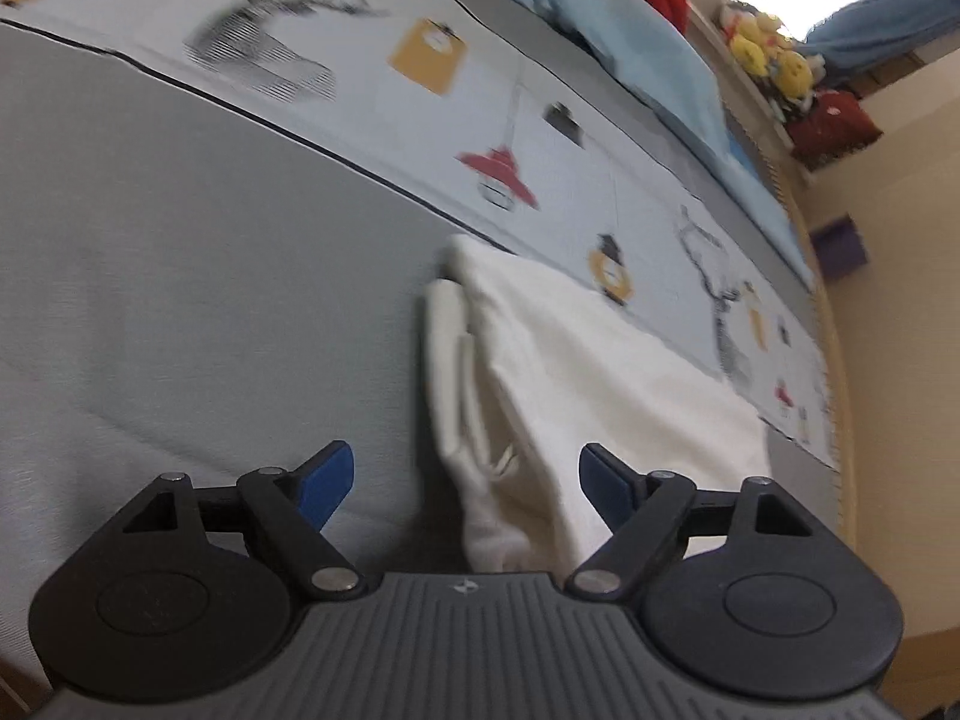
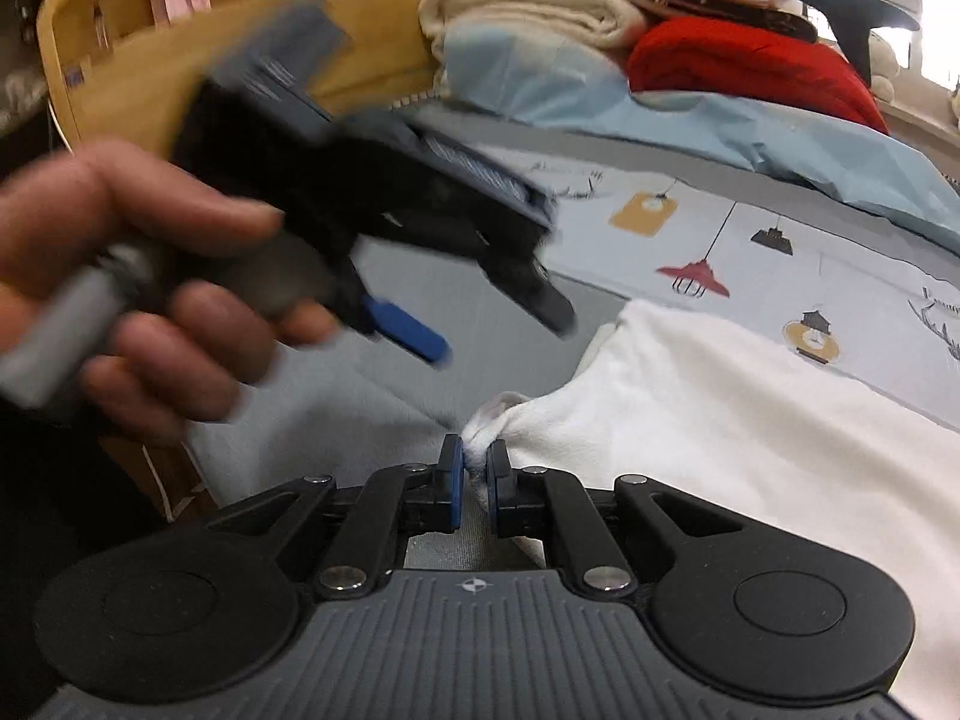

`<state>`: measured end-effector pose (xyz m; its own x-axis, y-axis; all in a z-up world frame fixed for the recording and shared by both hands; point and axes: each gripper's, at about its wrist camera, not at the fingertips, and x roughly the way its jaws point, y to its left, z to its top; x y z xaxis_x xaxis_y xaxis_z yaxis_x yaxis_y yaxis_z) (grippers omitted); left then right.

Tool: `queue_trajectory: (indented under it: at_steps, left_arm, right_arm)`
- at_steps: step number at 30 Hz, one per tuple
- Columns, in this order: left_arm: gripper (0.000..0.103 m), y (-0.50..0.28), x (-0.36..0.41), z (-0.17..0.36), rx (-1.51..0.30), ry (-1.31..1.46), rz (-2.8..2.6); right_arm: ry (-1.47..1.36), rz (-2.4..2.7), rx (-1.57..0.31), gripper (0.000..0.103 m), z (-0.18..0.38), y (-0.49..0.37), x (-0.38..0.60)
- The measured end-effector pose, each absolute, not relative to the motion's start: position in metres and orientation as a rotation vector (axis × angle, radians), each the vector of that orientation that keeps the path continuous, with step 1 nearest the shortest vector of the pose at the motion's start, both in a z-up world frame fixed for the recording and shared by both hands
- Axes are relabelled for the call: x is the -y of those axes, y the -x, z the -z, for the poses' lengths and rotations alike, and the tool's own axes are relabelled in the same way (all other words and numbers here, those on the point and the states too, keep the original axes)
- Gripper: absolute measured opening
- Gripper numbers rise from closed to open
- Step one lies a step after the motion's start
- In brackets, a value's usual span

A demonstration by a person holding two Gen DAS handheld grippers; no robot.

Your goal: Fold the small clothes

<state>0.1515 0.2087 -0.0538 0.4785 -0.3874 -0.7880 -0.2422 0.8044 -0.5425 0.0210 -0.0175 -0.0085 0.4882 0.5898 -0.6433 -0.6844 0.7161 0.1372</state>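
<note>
My right claw [image 2: 474,474] pinches only a garment [image 2: 720,438] corner, which could slip; left claw [image 1: 465,480] is open, empty.

Left tongs [image 1: 466,483] spread wide and empty, right tongs [image 2: 474,474] pinched together, gripping

White garment [image 2: 720,420] flat on bed, corner bunched.
</note>
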Motion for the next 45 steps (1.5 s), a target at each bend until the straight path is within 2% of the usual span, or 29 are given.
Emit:
queue_trajectory:
  at_steps: [7, 9, 10, 11, 12, 13, 14, 21, 29, 38, 45]
  left_arm:
    - [0.089, -0.198, -0.188, 0.089, -1.215, 0.694, 0.144]
    - [0.085, -0.205, -0.185, 0.1, -1.247, 0.705, 0.136]
    - [0.076, -0.208, -0.184, 0.102, -1.252, 0.703, 0.14]
    - [0.059, -0.21, -0.183, 0.103, -1.252, 0.69, 0.136]
    - [0.048, -0.211, -0.183, 0.103, -1.247, 0.675, 0.129]
    - [0.024, -0.21, -0.184, 0.101, -1.234, 0.666, 0.125]
    - [0.016, -0.208, -0.187, 0.096, -1.211, 0.656, 0.117]
    - [0.014, -0.167, -0.229, 0.035, -0.968, 0.635, 0.054]
    - [0.013, -0.168, -0.212, 0.014, -0.971, 0.541, 0.028]
    - [0.013, -0.202, -0.068, -0.023, -0.894, 0.446, 0.238]
    - [0.013, -0.216, 0.056, -0.026, -0.854, 0.396, 0.395]
  right_arm:
    - [0.145, -0.842, -0.692, 0.007, -0.005, -0.008, 0.039]
    - [0.136, -0.855, -0.695, 0.007, -0.007, -0.008, 0.04]
    - [0.135, -0.863, -0.698, 0.007, -0.008, -0.008, 0.04]
    - [0.137, -0.87, -0.703, 0.007, -0.007, -0.01, 0.039]
    - [0.139, -0.878, -0.709, 0.007, -0.006, -0.01, 0.037]
    - [0.144, -0.885, -0.714, 0.007, -0.005, -0.01, 0.034]
    - [0.147, -0.89, -0.718, 0.007, -0.004, -0.012, 0.03]
    - [-0.032, -0.998, -0.68, 0.007, -0.016, -0.011, 0.012]
    - [-0.127, -0.915, -0.727, 0.007, -0.02, -0.018, 0.049]
    - [-0.194, -0.683, -0.693, 0.007, -0.035, -0.016, 0.168]
    - [-0.224, -0.447, -0.675, 0.006, -0.038, 0.003, 0.267]
